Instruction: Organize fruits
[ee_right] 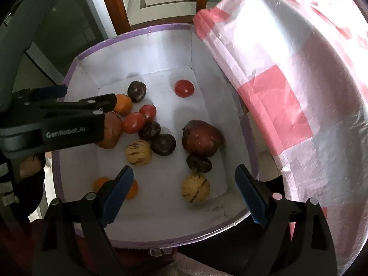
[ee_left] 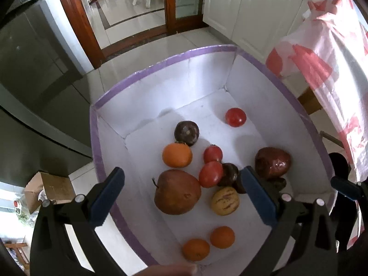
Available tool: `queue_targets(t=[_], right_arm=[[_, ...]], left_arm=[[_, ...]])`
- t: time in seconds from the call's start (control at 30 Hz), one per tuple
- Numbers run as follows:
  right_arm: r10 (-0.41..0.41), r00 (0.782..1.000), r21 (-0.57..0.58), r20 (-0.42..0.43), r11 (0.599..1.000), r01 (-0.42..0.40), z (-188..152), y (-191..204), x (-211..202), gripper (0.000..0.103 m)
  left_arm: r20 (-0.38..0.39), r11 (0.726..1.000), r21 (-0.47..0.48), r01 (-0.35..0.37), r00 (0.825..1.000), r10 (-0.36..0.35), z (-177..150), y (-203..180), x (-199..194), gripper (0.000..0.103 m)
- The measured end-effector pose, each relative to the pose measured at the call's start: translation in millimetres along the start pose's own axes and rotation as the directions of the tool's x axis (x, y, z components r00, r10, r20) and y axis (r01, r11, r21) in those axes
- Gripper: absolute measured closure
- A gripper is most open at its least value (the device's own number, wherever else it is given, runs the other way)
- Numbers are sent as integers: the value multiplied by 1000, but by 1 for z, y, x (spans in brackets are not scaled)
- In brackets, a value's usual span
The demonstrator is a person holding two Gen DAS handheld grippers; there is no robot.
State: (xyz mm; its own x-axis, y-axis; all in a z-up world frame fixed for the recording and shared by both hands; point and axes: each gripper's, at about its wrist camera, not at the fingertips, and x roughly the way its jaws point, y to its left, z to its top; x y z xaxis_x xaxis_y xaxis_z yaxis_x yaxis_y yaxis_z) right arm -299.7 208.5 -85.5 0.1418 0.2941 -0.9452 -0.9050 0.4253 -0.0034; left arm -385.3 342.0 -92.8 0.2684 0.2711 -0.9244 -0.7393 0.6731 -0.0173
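Kitchen floor, white purple-rimmed box (ee_right: 128,33) holds the fruits (ee_right: 202,138); your left gripper (ee_left: 182,191) and right gripper (ee_right: 184,189) hover spread, empty.

The left wrist view looks steeply down into the white box (ee_left: 165,87) from above its near-left side, close to it, facing the far wall and the doorway (ee_left: 135,11) behind. The right wrist view looks down into the same box (ee_right: 142,53) from its near edge, a little more to the right. Both views share the box floor, the fruits (ee_left: 177,192) and the pink checked bag (ee_right: 287,87). The left tongs (ee_right: 89,104) appear at the left of the right view.
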Motion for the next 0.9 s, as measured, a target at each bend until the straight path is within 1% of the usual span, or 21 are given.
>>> queue_targets(t=[0.9], right_arm=[[5,1000,7,-30,1000,-5,0,0,7,16]], left_arm=[[-40,1000,2,12,999,-12,-3,-6,10,1]])
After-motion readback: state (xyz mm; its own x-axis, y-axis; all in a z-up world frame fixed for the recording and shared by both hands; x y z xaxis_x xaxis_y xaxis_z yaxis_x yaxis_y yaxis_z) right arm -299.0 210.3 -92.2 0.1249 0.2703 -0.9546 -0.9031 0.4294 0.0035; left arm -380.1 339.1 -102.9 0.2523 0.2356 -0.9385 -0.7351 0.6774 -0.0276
